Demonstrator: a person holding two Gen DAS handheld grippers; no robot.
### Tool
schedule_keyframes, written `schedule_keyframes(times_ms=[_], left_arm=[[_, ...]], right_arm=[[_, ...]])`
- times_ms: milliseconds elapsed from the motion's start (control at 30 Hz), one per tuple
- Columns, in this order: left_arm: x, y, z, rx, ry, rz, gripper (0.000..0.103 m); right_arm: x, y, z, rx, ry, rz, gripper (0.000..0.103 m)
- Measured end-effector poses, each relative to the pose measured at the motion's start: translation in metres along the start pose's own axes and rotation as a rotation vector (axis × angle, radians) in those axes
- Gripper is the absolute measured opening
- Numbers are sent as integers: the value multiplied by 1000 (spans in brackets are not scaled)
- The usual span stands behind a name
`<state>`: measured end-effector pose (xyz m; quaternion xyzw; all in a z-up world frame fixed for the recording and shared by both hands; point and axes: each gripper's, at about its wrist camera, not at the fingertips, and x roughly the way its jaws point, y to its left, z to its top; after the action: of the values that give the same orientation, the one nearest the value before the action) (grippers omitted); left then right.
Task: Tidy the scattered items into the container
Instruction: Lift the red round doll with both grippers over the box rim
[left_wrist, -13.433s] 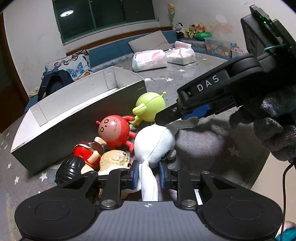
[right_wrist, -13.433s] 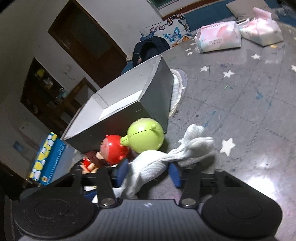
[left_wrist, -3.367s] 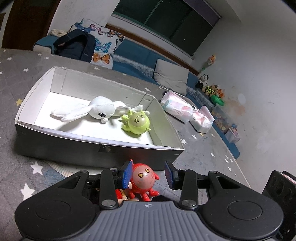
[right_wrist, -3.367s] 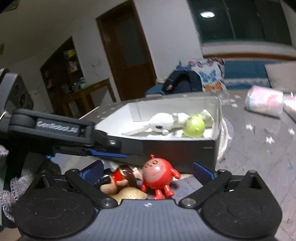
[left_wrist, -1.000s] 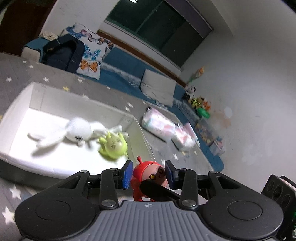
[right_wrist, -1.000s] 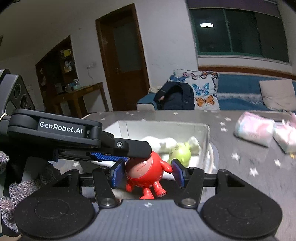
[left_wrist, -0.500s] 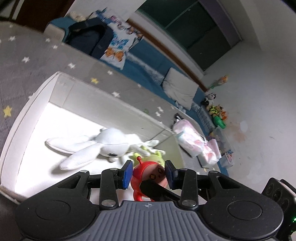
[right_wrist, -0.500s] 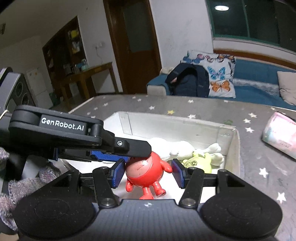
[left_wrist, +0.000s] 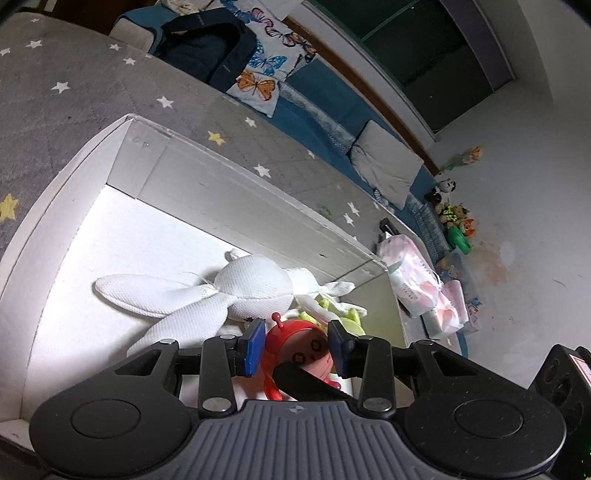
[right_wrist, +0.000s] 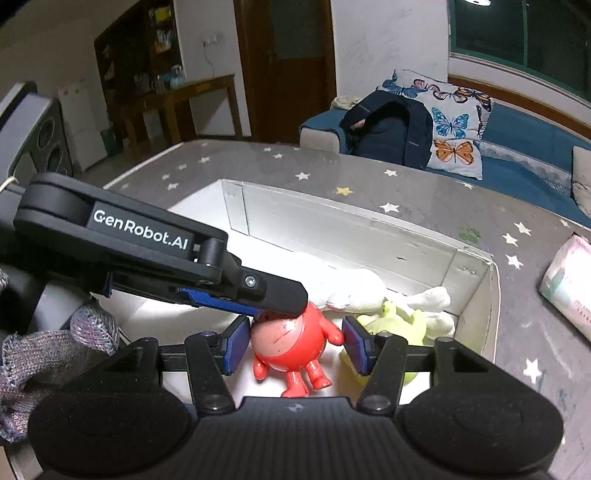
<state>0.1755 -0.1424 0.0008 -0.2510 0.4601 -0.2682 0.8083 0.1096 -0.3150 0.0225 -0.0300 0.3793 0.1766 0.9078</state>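
Observation:
A round red toy figure (left_wrist: 299, 347) (right_wrist: 291, 343) hangs over the white floor of the open grey-white box (left_wrist: 236, 192) (right_wrist: 332, 210). My left gripper (left_wrist: 297, 347) and my right gripper (right_wrist: 295, 345) are both shut on it, crossing each other; the left gripper's finger (right_wrist: 236, 288) shows above the toy in the right wrist view. A white plush rabbit (left_wrist: 221, 291) (right_wrist: 354, 291) and a green alien toy (left_wrist: 343, 317) (right_wrist: 399, 321) lie inside the box, just beyond the red toy.
The box stands on a grey star-patterned mat (left_wrist: 74, 85). Two pink tissue packs (left_wrist: 417, 280) lie right of the box. A dark backpack (right_wrist: 388, 125) and a butterfly cushion (right_wrist: 454, 125) sit on the blue sofa behind.
Both grippers have carried the red toy forward and lower over the box; the rabbit and green toy look nearer. The grips have not changed.

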Motion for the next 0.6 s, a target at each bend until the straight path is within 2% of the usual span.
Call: schedule_keyframes(times_ms=[167,600], left_arm=[[4,3,3,-3,0,12,39],[12,3,0,3,-9,29,39]], right_arm=[[8,3,0,-35,37,-22,55],[13,5,5,-75,34,-69,56]])
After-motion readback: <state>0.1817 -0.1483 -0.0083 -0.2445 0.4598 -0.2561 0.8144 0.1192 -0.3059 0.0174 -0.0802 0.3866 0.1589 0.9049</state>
